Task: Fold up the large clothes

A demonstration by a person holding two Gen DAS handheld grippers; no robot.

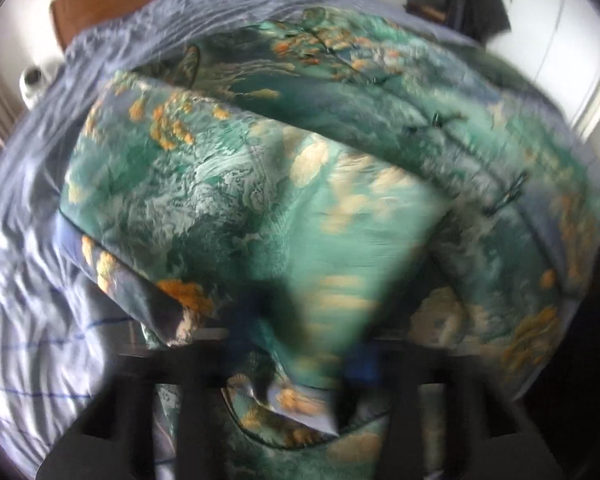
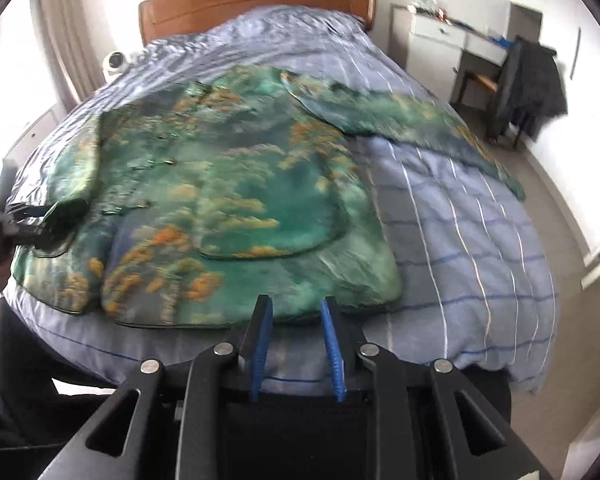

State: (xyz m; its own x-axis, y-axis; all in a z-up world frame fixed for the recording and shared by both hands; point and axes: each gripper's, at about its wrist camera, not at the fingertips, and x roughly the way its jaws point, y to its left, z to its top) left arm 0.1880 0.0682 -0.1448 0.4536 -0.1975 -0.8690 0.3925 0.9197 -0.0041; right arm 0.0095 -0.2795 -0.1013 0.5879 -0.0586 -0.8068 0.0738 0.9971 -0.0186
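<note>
Jacket (image 2: 220, 200), green with orange print, lies spread on the bed (image 2: 480, 240). Lower left in the right view, the left hand-held gripper (image 2: 32, 216) is clamped on 1 sleeve end; the right hand-held gripper (image 2: 296, 312) hovers apart at the hem, empty. The slick fabric could slip free mid-fold. Only the right view shows the other sleeve trailing upper right; the left view shows bunched cloth.

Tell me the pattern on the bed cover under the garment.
Light blue bed cover with thin white and darker blue check lines; clearest in the right wrist view.
</note>
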